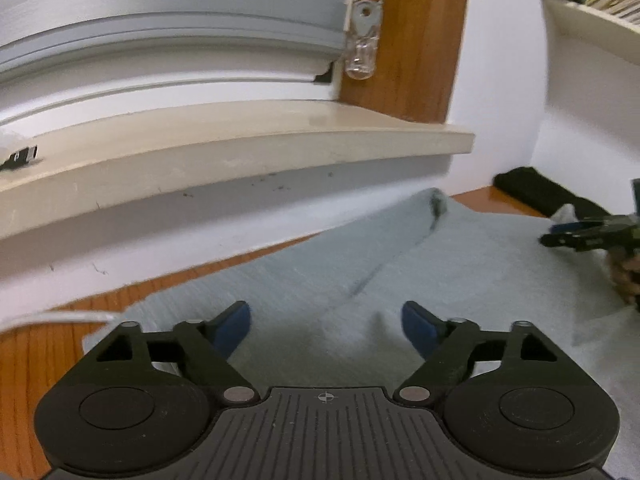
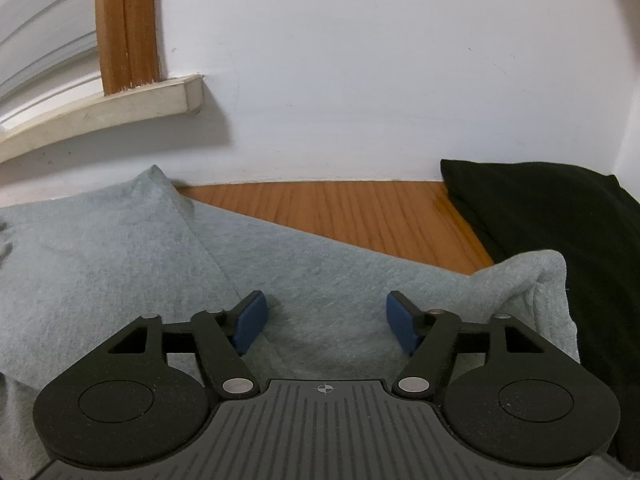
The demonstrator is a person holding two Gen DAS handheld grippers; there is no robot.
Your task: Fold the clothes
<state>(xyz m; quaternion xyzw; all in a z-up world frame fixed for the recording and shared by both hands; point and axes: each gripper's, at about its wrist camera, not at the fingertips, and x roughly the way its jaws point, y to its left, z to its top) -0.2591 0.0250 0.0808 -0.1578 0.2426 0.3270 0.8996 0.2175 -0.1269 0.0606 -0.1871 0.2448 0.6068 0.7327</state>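
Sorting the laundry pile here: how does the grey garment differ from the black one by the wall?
The grey garment is light and heathered; the black garment is solid dark. The grey garment lies spread wide over the wooden table, with one edge rolled up at its right; the black garment sits as a compact bundle in the corner against the wall. The grey garment lies under both claws; the black garment lies off to the side. Both rest on the same table.

Soft, even indoor light, fairly bright. Windowsill (image 2: 120, 108) casts a shadow on the wall below. Left wrist view smeared w/ motion blur; right view sharp. Heavy fisheye bending at edges, dark corners.
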